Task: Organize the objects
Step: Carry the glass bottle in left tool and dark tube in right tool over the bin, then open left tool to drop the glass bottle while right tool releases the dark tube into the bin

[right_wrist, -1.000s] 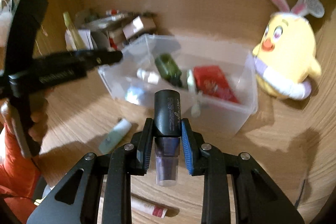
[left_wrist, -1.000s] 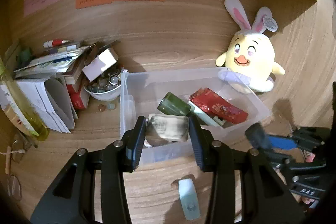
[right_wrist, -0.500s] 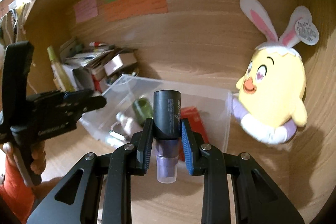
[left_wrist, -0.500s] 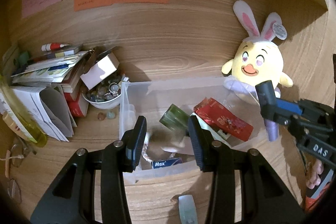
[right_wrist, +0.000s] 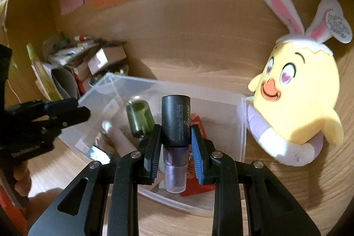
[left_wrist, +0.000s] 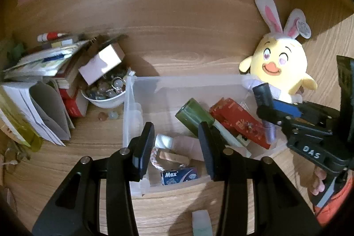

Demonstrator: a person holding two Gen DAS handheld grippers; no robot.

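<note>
Wood-grain bench (left_wrist: pixel 177 213), wood back wall with paper notes. Clear plastic bin (left_wrist: pixel 188 81) at centre, already holding a green bottle (left_wrist: pixel 192 116), red packet (left_wrist: pixel 241 123) and a small blue box (left_wrist: pixel 179 176). Right gripper (right_wrist: pixel 174 145) clamped on a black-capped purple bottle (right_wrist: pixel 176 123), held cap-up over the bin's right end, presumably for dropping in. Left gripper (left_wrist: pixel 176 147) spread wide and empty above the bin's near wall. Yellow plush chick (right_wrist: pixel 296 98) just beside the bin.
</note>
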